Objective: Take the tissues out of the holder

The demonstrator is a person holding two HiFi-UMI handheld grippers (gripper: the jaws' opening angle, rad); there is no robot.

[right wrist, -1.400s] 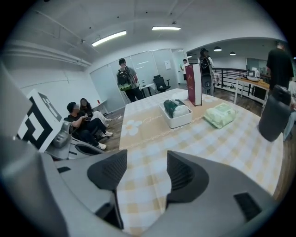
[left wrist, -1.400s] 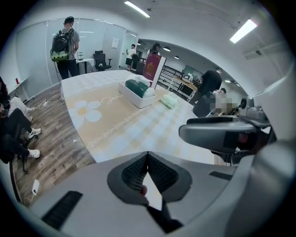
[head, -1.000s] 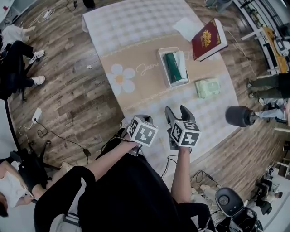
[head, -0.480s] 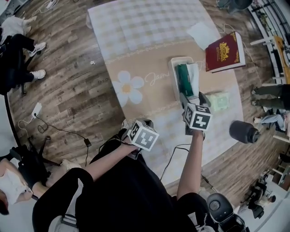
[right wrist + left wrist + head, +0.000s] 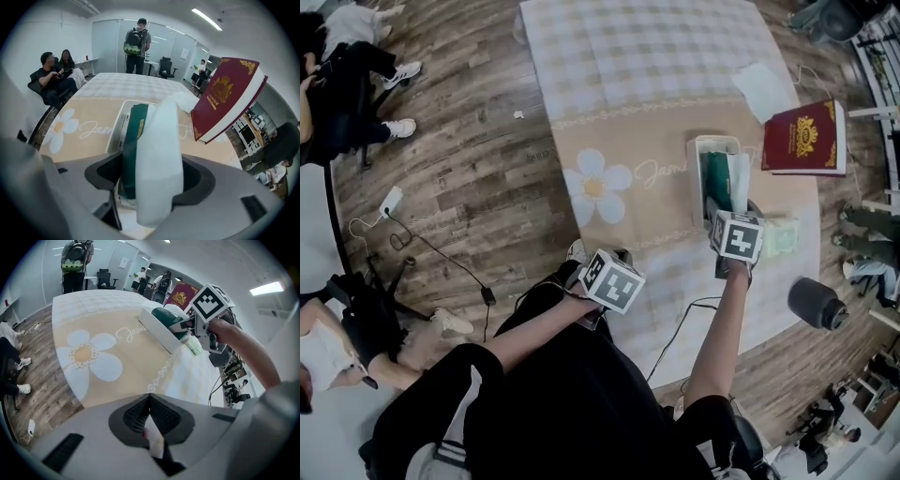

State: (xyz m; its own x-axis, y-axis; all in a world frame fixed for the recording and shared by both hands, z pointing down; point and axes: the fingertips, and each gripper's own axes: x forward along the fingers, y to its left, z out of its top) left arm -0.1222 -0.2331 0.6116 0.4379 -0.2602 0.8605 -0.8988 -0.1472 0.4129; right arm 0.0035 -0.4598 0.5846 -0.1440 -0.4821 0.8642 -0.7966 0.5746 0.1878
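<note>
Both jaws of the right gripper (image 5: 729, 212) straddle the tissues (image 5: 157, 154) in the holder (image 5: 695, 178), spread wide. Left gripper (image 5: 150, 400) hangs back, jaws pressed together.

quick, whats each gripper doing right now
Left gripper: closed, holding nothing.
Right gripper: open, jaws on either side of the tissues in the holder, not yet clamped.

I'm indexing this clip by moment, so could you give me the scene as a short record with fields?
surface: flower-print cloth
holder: white, holding a green pack and a white pack, both on edge
right gripper: at the holder's near end, jaws apart on either side of both packs
left gripper: shut, nothing between the jaws, near the person's body
nearby: red book; pale green pack lying beside the holder
</note>
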